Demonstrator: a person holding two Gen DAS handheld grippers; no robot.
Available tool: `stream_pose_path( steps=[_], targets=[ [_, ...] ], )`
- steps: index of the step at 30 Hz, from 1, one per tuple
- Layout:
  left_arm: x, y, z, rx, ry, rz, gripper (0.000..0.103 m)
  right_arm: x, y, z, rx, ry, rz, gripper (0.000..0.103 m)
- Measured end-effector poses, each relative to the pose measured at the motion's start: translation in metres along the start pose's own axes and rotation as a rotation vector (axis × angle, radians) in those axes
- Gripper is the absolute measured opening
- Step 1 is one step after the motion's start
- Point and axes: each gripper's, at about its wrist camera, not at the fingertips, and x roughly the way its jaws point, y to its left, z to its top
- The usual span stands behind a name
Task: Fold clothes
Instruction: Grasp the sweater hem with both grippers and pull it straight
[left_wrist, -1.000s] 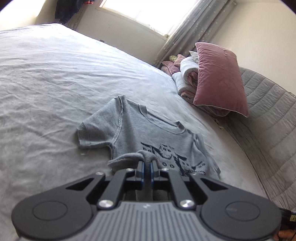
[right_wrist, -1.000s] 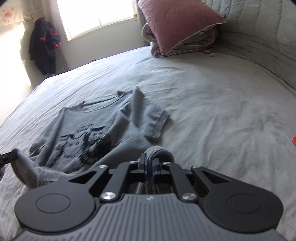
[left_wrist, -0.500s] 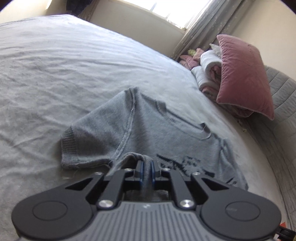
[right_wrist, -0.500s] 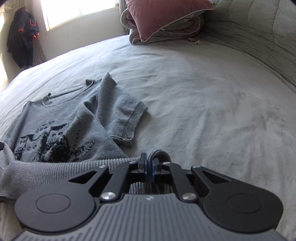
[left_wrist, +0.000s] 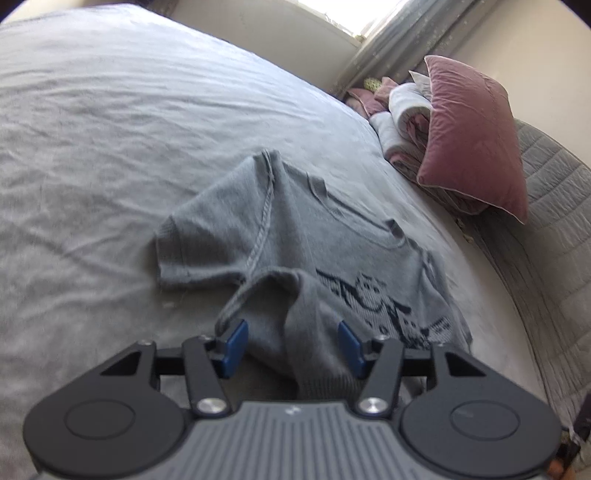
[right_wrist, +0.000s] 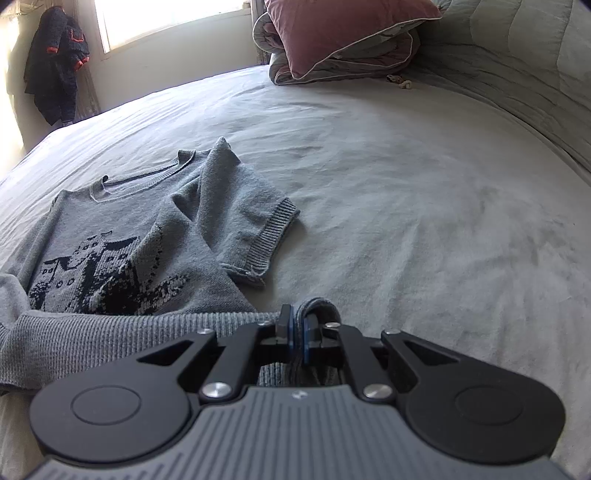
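Observation:
A grey short-sleeved knit sweater (left_wrist: 314, 236) with a dark building pattern lies face up on the bed; it also shows in the right wrist view (right_wrist: 155, 229). Its ribbed bottom hem (right_wrist: 110, 343) is pulled up over the lower body. My left gripper (left_wrist: 291, 341) is open, its blue pads apart, with the hem corner (left_wrist: 310, 332) lying loose between them. My right gripper (right_wrist: 297, 332) is shut on the other hem corner (right_wrist: 319, 308), low over the sheet.
The grey bed sheet (left_wrist: 110, 147) stretches wide to the left and far side. A pink pillow (left_wrist: 476, 136) rests on rolled bedding by the quilted headboard (left_wrist: 554, 240). A dark garment (right_wrist: 55, 62) hangs beside the window.
My left gripper has opened and let go of the hem corner. Both grippers carried the hem towards the collar, and the right one still holds its corner.

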Motion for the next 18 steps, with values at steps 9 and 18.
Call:
stream_pose_path(
  steps=[9, 18],
  targets=[
    [0.01, -0.002, -0.03, -0.034, 0.09, -0.079, 0.047, -0.004, 0.002, 0.0, 0.007, -0.001, 0.002, 0.006],
    [0.0, -0.015, -0.037, 0.004, 0.092, -0.037, 0.005, -0.017, -0.007, -0.003, 0.047, 0.006, 0.042, 0.006]
  ],
)
